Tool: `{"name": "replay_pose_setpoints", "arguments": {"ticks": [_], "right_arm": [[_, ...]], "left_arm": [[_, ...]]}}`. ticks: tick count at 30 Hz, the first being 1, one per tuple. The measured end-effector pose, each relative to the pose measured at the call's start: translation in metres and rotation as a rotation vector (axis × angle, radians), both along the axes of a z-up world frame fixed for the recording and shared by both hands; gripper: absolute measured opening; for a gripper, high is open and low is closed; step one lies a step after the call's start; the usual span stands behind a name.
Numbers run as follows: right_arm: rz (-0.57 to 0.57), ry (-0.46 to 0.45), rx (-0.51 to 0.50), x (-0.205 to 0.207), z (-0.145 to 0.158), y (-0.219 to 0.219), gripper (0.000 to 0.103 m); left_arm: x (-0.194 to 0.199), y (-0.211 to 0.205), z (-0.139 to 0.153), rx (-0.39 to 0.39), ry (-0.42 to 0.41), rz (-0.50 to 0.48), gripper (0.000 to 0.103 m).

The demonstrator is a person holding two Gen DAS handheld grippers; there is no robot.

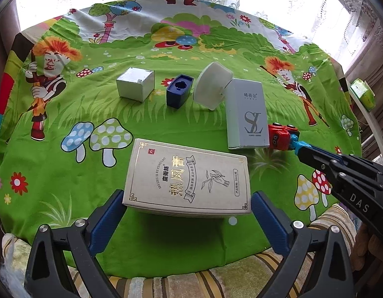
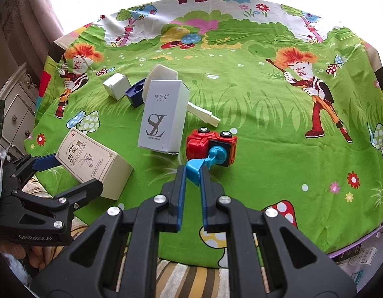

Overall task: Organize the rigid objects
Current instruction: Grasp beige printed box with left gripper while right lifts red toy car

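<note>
Two grippers, each clamped on an item, over a cartoon-print tablecloth (image 1: 166, 129).

Left wrist view: the left gripper (image 1: 187, 208) has its jaws closed on the sides of a cream ointment box (image 1: 187, 177), held near the grey SL carton (image 1: 248, 114); beyond that carton sit a silver cube box (image 1: 136, 87), a navy holder (image 1: 179, 93) and a white scoop (image 1: 211, 87). Right wrist view: the right gripper (image 2: 193, 173) pinches the blue part (image 2: 195, 168) of an overturned red toy car (image 2: 211, 144), just right of the SL carton (image 2: 164, 116); only this view shows the scoop's handle (image 2: 203, 114).

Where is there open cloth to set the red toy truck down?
Bare cloth lies right of the red toy truck, toward the printed boy. Crowded on the left: grey SL box, white scoop, cream box.
</note>
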State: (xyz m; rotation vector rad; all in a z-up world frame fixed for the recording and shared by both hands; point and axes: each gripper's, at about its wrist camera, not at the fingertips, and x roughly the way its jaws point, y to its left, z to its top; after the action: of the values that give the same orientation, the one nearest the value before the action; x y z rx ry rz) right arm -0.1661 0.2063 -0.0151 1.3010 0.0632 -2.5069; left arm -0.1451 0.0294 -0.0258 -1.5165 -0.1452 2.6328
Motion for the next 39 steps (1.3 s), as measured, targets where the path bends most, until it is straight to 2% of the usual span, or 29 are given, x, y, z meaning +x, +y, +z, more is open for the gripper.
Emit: {"name": "replay_pose_setpoints", "arguments": {"ticks": [6, 13, 15, 17, 20, 25, 29, 31, 32, 39], "right_arm": [[-0.004, 0.025, -0.012, -0.007, 0.006, 0.003, 0.008], [-0.056, -0.001, -0.001, -0.014, 0.002, 0.013, 0.011], [-0.061, 0.010, 0.008, -0.016, 0.002, 0.012, 0.031], [-0.042, 0.031, 0.018, -0.021, 0.004, 0.008, 0.043], [-0.039, 0.025, 0.014, -0.032, 0.003, 0.002, 0.049], [-0.094, -0.026, -0.017, -0.051, -0.009, -0.001, 0.050], [-0.117, -0.016, -0.036, -0.056, -0.011, -0.002, 0.050], [-0.110, -0.022, -0.031, -0.058, -0.013, -0.003, 0.043], [-0.107, -0.032, -0.032, -0.058, -0.014, -0.003, 0.033], [-0.099, -0.006, -0.061, -0.049, -0.007, 0.005, 0.031]], "left_arm": [[0.000, -0.001, 0.001, 0.011, 0.009, 0.000, 0.100], [0.000, -0.004, 0.000, 0.027, 0.008, 0.004, 0.100], [0.000, -0.004, 0.000, 0.030, 0.011, 0.002, 0.100], [0.000, -0.004, 0.001, 0.031, 0.015, 0.000, 0.100], [-0.001, -0.005, 0.001, 0.035, 0.014, -0.002, 0.100], [-0.002, -0.006, 0.000, 0.042, 0.010, -0.001, 0.100], [-0.002, -0.006, 0.000, 0.046, 0.009, -0.004, 0.100], [-0.002, -0.006, 0.000, 0.048, 0.007, -0.004, 0.100], [-0.002, -0.006, 0.000, 0.050, 0.007, -0.004, 0.100], [0.002, -0.005, 0.003, 0.058, 0.025, -0.004, 0.100]]}}
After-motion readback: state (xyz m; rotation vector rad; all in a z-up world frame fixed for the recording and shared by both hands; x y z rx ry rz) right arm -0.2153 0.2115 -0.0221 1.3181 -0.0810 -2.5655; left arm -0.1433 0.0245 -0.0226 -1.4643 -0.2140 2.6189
